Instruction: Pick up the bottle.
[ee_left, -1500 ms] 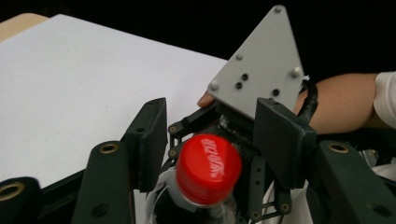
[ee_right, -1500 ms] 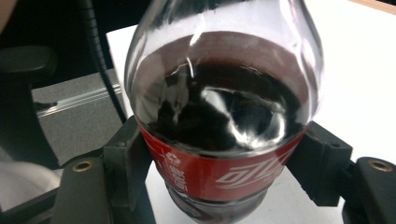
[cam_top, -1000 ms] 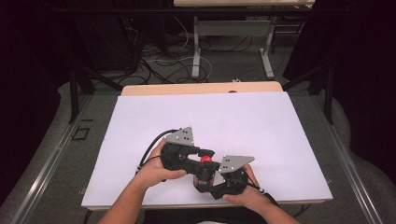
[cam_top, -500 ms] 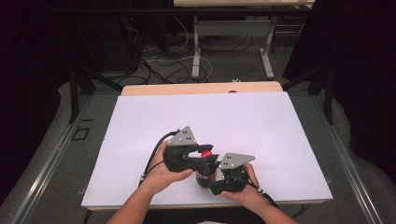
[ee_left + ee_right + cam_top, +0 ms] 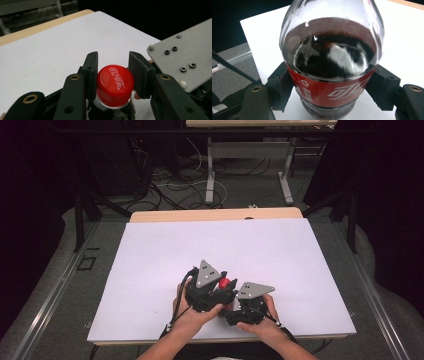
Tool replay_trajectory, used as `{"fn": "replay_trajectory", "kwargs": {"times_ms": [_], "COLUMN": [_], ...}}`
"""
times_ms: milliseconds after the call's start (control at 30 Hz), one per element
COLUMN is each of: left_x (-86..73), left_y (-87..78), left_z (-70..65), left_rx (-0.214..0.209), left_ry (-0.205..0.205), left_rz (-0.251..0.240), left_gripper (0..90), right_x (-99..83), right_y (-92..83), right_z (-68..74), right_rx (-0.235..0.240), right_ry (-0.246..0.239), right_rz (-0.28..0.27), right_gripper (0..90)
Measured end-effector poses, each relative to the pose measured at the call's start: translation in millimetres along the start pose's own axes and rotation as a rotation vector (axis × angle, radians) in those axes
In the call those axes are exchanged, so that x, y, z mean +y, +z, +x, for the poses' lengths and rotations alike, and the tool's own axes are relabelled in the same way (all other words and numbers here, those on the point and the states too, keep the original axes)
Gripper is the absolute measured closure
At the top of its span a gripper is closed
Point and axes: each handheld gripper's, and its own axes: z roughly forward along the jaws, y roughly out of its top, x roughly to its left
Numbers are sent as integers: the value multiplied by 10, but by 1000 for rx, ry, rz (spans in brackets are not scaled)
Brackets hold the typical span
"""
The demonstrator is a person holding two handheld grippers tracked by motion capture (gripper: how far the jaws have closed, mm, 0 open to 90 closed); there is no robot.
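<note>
**Cap in your left jaws, body in your right: the bottle's axis is what you turn about**

Nearest you, at the lower middle of the high view, your right gripper (image 5: 248, 306) clamps the cola bottle (image 5: 332, 65) across its red label, one jaw against each side in the right gripper view. Just beyond it, your left gripper (image 5: 113, 72) sits over the red cap (image 5: 115, 83), jaws narrowed onto it: the left pad touches the cap's side, the right pad appears to, though I cannot be sure of it. The bottle stands roughly upright on the white table (image 5: 165, 255), the cap at its top end. Judging by this grip, unscrewing comes next, so keep your left wrist in line with the bottle's long axis. Farther up the frame, the table lies bare.
</note>
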Motion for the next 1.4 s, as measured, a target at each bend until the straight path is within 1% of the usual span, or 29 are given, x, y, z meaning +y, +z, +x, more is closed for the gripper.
{"fn": "replay_trajectory", "kwargs": {"times_ms": [33,67,133,200,267,333,400,433,467,500,533,600,633,667,767,800,833,900,933,967,1000,1033,1100,1133,1233,1267,1333,1367,1400], "left_x": [0,-3,-4,1,3,6,12,18,38,47,60,82,85,86,94,94,90,94,93,95,89,89,77,71,60,50,46,46,39], "left_y": [0,11,13,12,14,14,9,5,-31,-51,-71,-108,-124,-139,-161,-161,-164,-160,-155,-154,-141,-131,-106,-94,-63,-41,-40,-40,-39], "left_z": [0,-45,-59,-69,-69,-66,-54,-39,12,43,76,151,195,234,353,353,420,496,523,555,577,608,640,650,668,675,674,674,653], "left_rx": [0,32,43,61,62,53,37,23,-20,-42,-57,-84,-102,-136,-299,-299,-371,-417,-442,-467,-486,-512,-547,-553,-552,-557,-572,-572,-561], "left_ry": [0,-14,-16,-34,-38,-31,-21,-10,-2,-1,5,10,13,19,66,66,86,114,124,146,152,163,168,165,169,161,160,160,171], "left_rz": [0,-8,-10,-4,-3,-1,11,15,18,1,-1,24,22,21,38,38,28,32,28,32,27,36,41,47,70,85,87,87,87], "left_gripper": [616,616,615,616,615,612,592,592,540,521,495,432,429,429,405,406,406,430,438,445,452,461,468,469,487,516,587,601,606], "right_x": [-2,-4,-5,-6,-5,-5,-4,-4,-5,-5,-5,-2,-1,1,-1,0,-1,4,3,5,6,6,7,6,7,11,6,3,1], "right_y": [3,6,3,4,3,3,6,6,13,16,14,7,7,7,16,18,19,11,21,23,18,25,27,28,26,22,32,35,36], "right_z": [-3,-3,-2,-2,-3,-3,-5,-5,-2,-4,2,-2,-2,0,12,15,14,21,31,43,42,52,53,56,61,67,67,56,62], "right_rx": [0,2,3,-2,2,1,17,17,21,21,24,34,36,38,37,44,49,66,71,70,79,83,99,102,106,115,115,118,119], "right_ry": [-2,-1,9,6,7,7,4,4,5,-6,1,-4,-5,-5,0,-1,-7,-18,-20,-19,-29,-25,-31,-37,-42,-39,-39,-50,-39], "right_rz": [1,-1,0,0,4,4,13,13,10,7,11,22,21,22,11,9,10,24,8,10,22,10,9,7,8,20,23,28,30], "right_gripper": [288,288,288,288,288,288,287,287,287,287,287,287,288,287,287,288,288,288,288,288,288,287,288,288,288,288,288,287,288]}}
